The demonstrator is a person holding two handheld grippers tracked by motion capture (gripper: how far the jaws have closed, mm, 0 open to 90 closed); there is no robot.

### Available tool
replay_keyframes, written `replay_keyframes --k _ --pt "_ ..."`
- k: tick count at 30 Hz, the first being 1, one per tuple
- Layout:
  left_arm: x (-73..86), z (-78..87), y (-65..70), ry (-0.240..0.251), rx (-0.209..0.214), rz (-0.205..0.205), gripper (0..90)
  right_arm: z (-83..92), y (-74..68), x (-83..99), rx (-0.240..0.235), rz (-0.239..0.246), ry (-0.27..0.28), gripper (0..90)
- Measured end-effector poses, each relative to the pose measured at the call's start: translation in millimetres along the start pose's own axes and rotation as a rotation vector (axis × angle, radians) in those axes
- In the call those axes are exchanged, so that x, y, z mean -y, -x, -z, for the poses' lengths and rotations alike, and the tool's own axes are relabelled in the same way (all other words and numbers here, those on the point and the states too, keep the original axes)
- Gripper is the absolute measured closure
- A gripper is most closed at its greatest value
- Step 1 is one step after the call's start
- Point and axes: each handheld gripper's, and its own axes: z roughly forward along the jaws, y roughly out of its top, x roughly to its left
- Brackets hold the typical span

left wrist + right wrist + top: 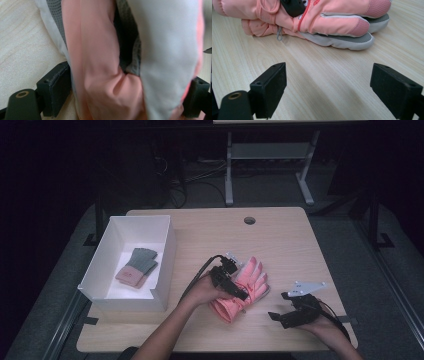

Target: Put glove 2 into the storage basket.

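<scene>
on pale wood table (pixel 280 240), pink padded gloves (pixel 248 287) look soft, light and squashy, best pinched mid-palm where left gripper (pixel 125 100) clamps them; right gripper (pixel 329 87) gapes empty.

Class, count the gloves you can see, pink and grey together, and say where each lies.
4, perhaps more hidden: two pink gloves stacked on the table under the left gripper; two grey gloves stacked in the white box.

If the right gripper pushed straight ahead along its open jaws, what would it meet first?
Probably the pink padded gloves lying stacked on the wooden table; the right gripper faces their grey-white fingertip side across bare tabletop, though depth is hard to judge.
</scene>
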Motion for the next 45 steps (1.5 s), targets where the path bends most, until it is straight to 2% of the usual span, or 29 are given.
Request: replay_keyframes --k 4,10,15,19,21,26,28,30,35,45 --pt "-0.2 0.8 1.2 -0.013 0.023 -0.004 24.9 -0.4 -1.0 -0.5 0.0 -0.003 0.0 13.5" --pt "-0.4 3.6 0.1 -0.031 0.083 0.006 49.7 0.1 0.6 0.1 0.002 -0.002 0.012 13.5" --pt "-0.4 6.7 0.6 -0.026 0.101 0.018 60.0 0.2 1.3 0.9 0.008 0.002 0.012 13.5" --pt "0.6 11.4 -2.4 -0.003 0.128 0.046 61.8 1.2 2.2 1.2 0.008 0.002 0.02 13.5" --pt "0.4 14.9 -2.5 -0.005 0.131 0.047 62.3 1.7 3.0 1.4 0.01 -0.004 0.02 13.5" --pt "-0.9 27.6 1.3 0.003 0.1 0.032 62.3 2.0 4.7 2.1 0.013 -0.014 0.021 13.5" --pt "-1.1 30.4 2.3 0.013 0.099 0.032 62.1 2.1 4.7 2.1 0.012 -0.014 0.023 13.5" --pt "-2.1 41.9 3.5 0.023 0.089 0.019 62.1 2.3 4.3 2.4 0.012 -0.013 0.024 13.5" --pt "-4.4 59.9 9.1 0.055 0.071 0.024 62.0 1.7 4.4 2.6 0.008 -0.015 0.025 13.5" --pt "-10.2 89.1 15.2 0.083 0.047 0.032 61.7 1.4 4.8 3.0 0.011 -0.01 0.03 13.5"
